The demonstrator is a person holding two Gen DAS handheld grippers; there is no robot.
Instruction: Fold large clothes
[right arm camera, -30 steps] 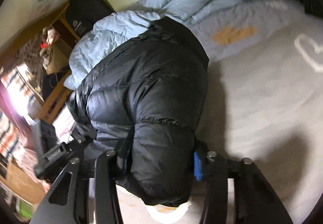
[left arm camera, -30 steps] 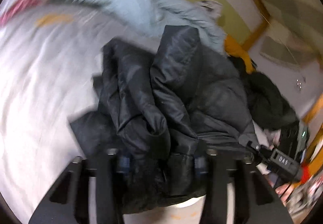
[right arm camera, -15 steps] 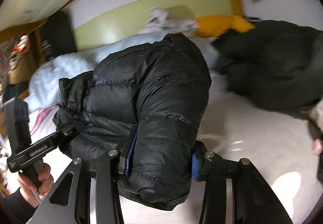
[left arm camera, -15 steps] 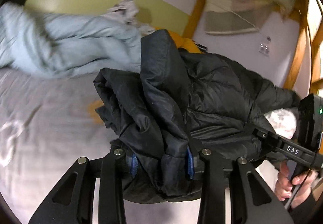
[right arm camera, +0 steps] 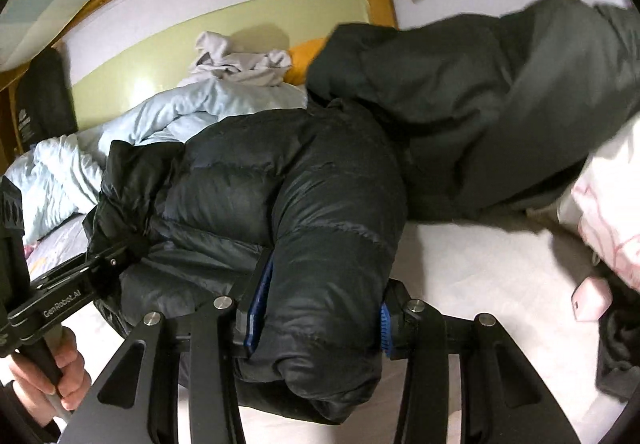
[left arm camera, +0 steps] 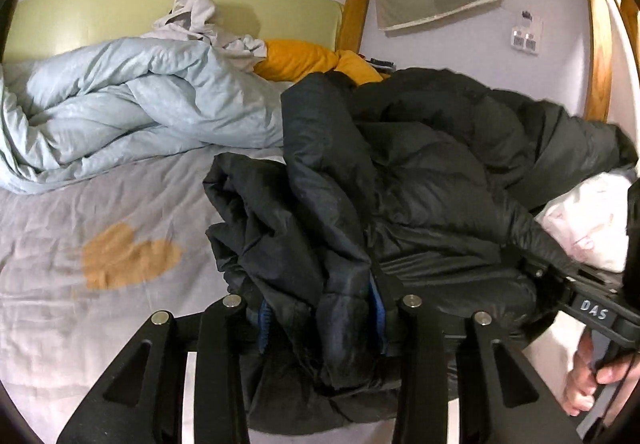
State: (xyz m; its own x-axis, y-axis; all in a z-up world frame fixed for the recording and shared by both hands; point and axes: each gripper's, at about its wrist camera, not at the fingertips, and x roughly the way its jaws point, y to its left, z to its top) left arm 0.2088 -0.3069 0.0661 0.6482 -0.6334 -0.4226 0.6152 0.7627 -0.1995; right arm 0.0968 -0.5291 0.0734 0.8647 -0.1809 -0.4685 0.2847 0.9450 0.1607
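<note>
I find my left claw [left arm camera: 320, 318] clamped on bunched black puffer jacket [left arm camera: 420, 172] fabric, my right claw [right arm camera: 316, 320] clamped on its padded roll, in front of the blue duvet [left arm camera: 132, 104].

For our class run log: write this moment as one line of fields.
stage: carrying | left claw: shut on black puffer jacket | right claw: shut on black puffer jacket | jacket: bunched, above bed sheet

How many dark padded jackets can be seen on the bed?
2: one black quilted puffer jacket held by both grippers in front, one dark grey-green padded jacket lying behind on the right. Others may be hidden.
</note>
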